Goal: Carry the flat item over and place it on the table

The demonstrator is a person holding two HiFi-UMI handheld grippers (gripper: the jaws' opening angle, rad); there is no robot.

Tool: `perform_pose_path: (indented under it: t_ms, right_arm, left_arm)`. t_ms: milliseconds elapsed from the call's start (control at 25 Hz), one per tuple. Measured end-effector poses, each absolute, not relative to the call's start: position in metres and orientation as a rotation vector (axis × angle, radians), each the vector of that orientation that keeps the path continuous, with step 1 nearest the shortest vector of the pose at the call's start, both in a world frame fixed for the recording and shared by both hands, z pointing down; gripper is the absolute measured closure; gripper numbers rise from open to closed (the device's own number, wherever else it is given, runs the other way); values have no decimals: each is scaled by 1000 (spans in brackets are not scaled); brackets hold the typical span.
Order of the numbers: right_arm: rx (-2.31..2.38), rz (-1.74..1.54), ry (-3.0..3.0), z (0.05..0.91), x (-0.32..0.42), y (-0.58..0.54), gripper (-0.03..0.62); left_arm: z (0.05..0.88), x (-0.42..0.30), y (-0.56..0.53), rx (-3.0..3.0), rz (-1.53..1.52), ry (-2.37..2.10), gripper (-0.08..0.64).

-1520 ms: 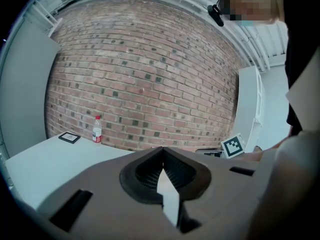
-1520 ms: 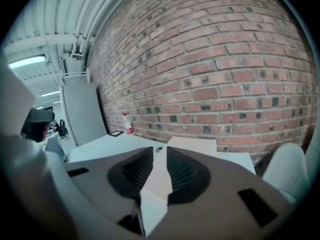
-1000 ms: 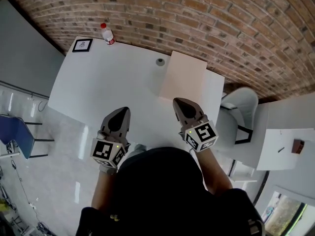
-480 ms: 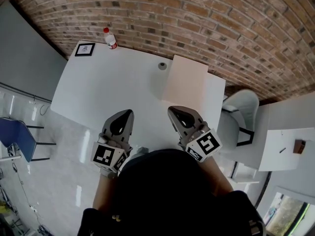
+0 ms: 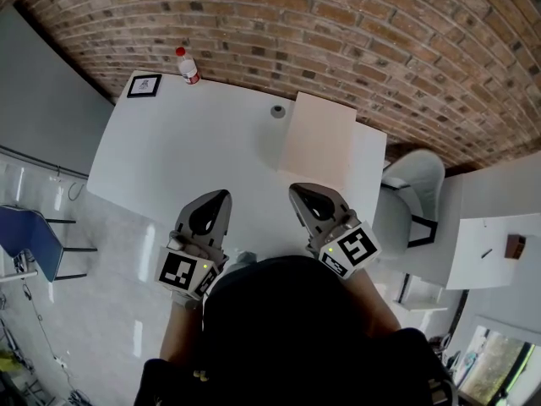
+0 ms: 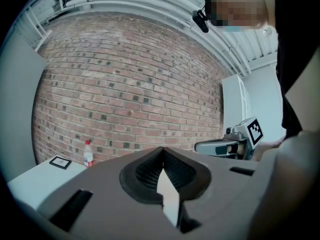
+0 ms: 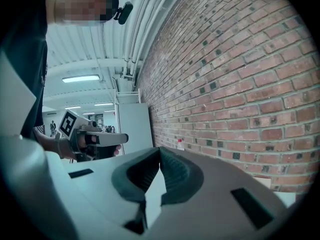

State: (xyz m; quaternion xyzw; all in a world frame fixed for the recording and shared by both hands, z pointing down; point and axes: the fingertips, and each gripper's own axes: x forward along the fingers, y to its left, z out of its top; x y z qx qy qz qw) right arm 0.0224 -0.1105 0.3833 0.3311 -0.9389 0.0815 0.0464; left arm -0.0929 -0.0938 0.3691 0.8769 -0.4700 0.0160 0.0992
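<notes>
The person's dark head [image 5: 287,311] fills the head view at 6 o'clock, hiding the table's [image 5: 161,150] near edge and most of both arms. Each gripper view is half blocked by that gripper's own grey body, so little tabletop shows there. The left gripper [image 5: 221,196] and right gripper [image 5: 296,191] hang side by side over the table's near part, each with jaws pressed together on nothing. The board [image 5: 318,135], pale and flat, is on the table at 12 o'clock of the right gripper, well apart from it, its far edge by the brick wall [image 5: 355,24]. Whether it lies fully flat cannot be told. A small grey round thing [image 5: 277,112] stands just beside its 10 o'clock corner. A bottle [image 5: 186,64] and a framed card [image 5: 144,85] stand at the table's 11 o'clock corner. A grey chair [image 5: 414,184] is at 3 o'clock. A blue chair [image 5: 25,231] at 9 o'clock is partly cut off.
</notes>
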Motion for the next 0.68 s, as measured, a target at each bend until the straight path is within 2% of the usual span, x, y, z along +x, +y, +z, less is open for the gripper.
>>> perform_pose_path:
  t_ms: [680]
  right_arm:
    - [1068,296,-2819,397,37,-114,581]
  left_arm:
    - [368,-80,-90,2605,20,-1291,557]
